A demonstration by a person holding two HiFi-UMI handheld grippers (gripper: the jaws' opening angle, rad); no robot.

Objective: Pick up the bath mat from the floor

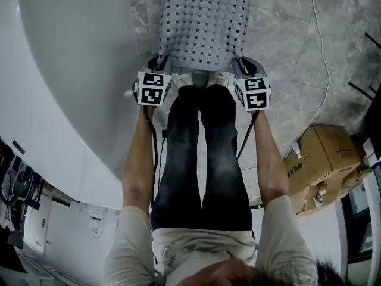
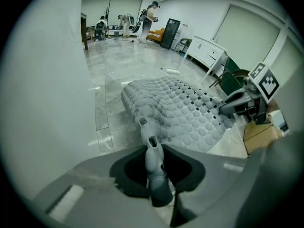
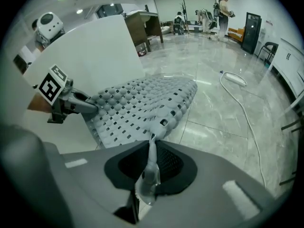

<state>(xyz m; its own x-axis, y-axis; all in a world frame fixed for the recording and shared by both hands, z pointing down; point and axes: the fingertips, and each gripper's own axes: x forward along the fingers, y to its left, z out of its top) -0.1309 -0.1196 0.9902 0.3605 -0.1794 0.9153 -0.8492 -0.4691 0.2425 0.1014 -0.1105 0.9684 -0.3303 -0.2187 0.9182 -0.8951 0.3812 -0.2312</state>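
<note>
While the bath mat [image 1: 205,22] stretches straight ahead over the floor [image 1: 286,52], the left hand-held gripper [image 1: 158,64] and right hand-held gripper [image 1: 243,65] each pinch one near corner, side by side, equally close

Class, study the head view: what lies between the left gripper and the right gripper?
The bath mat spans it: the left gripper and right gripper each clamp a near corner. The person's feet show just below, in the head view.
</note>
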